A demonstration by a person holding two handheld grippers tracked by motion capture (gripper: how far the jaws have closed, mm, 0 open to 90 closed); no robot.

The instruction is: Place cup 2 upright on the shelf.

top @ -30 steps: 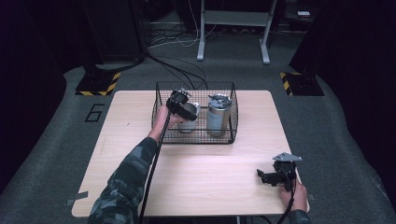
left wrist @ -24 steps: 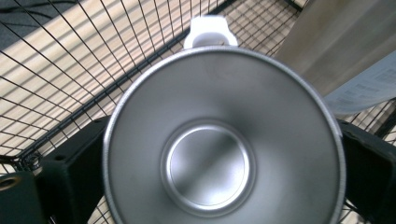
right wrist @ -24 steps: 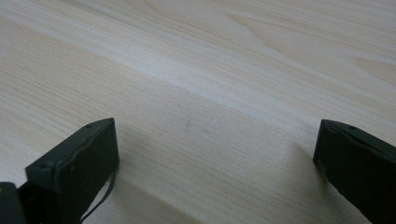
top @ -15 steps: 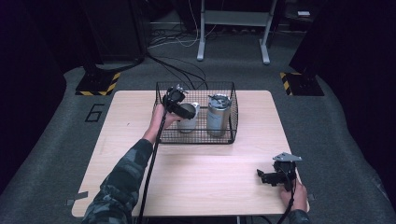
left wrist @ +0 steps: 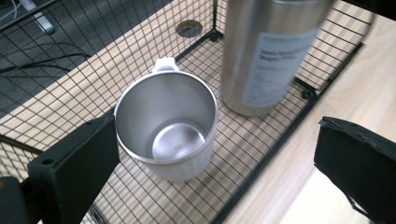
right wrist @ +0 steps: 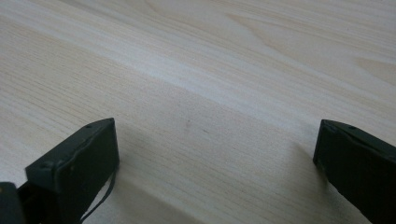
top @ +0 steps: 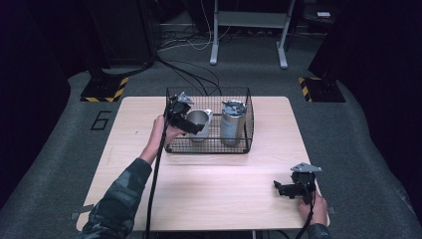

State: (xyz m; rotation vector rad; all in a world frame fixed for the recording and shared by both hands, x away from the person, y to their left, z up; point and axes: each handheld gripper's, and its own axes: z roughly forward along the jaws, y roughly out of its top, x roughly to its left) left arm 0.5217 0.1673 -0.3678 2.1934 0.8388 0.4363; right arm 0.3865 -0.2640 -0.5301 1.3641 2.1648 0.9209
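The left gripper (top: 191,123) hovers above the left half of a black wire basket (top: 209,148), its fingers (left wrist: 74,163) spread wide and gripping nothing; in the left gripper view one finger sits just beside the rim of a steel mug (left wrist: 167,122), the other well off to the side over the basket's edge; the mug stands upright on the basket's wire floor, open and empty, its shiny bottom visible, a small white handle at its far side; close beside it, in the same basket, stands a taller steel bottle (left wrist: 266,51) with a pale printed label, upright, its lid on as the high view shows; the two do not seem to touch; the basket rests at the middle of the desk's (top: 149,189) far edge; the left hand (top: 161,132) holds its gripper from the basket's left side; the right gripper (top: 288,188) lies low near the desk's near right corner, held by the right hand (top: 314,209), its fingers (right wrist: 77,170) also spread wide over bare pale wood, well apart from the basket.
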